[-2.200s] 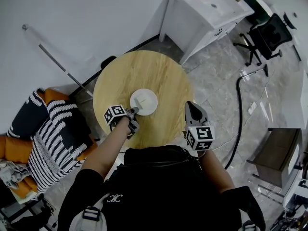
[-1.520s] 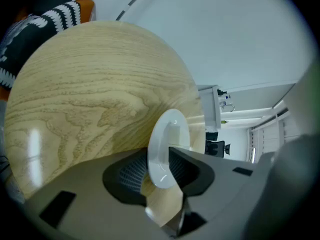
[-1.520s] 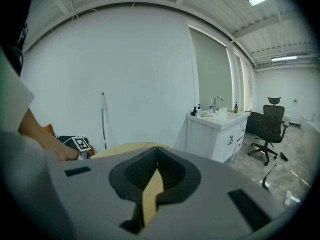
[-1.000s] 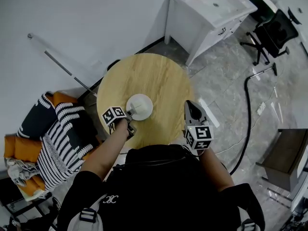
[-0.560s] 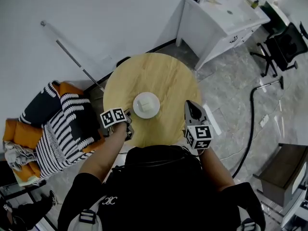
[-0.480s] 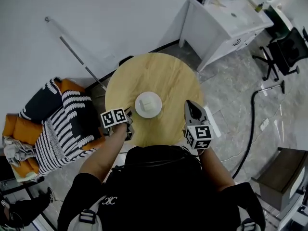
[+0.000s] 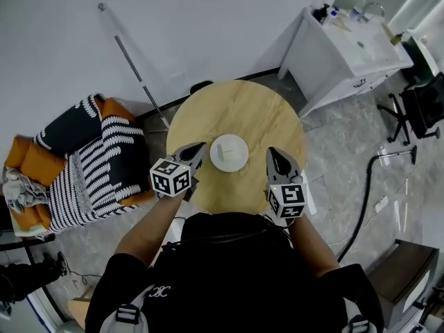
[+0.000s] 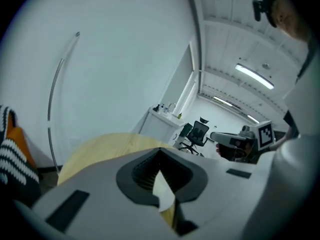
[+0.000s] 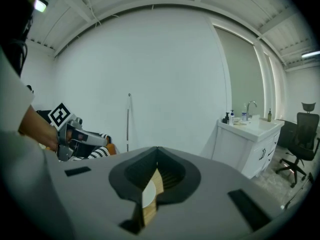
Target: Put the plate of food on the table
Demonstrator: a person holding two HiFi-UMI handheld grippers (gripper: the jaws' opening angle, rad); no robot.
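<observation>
A white plate (image 7: 229,152) with a small pale piece of food lies on the round wooden table (image 7: 257,116), near its front middle. My left gripper (image 7: 198,147) is raised just left of the plate, not touching it, its jaws shut with nothing between them. My right gripper (image 7: 272,152) hovers right of the plate, also shut and empty. In the left gripper view the closed jaws (image 8: 160,150) point over the table (image 8: 100,145) towards the right gripper (image 8: 240,141). In the right gripper view a sliver of the plate (image 9: 146,195) shows through the slit.
A striped blanket on orange cushions (image 7: 90,165) lies left of the table. A thin metal rod (image 7: 135,68) leans on the wall behind. A white sink cabinet (image 7: 347,47) and a black office chair (image 7: 424,103) stand at the right; a dark hose (image 7: 366,186) crosses the floor.
My left gripper has let go of the plate's rim, drawn back to the left, risen and shut. The plate stays on the table. The right gripper has held its place.
</observation>
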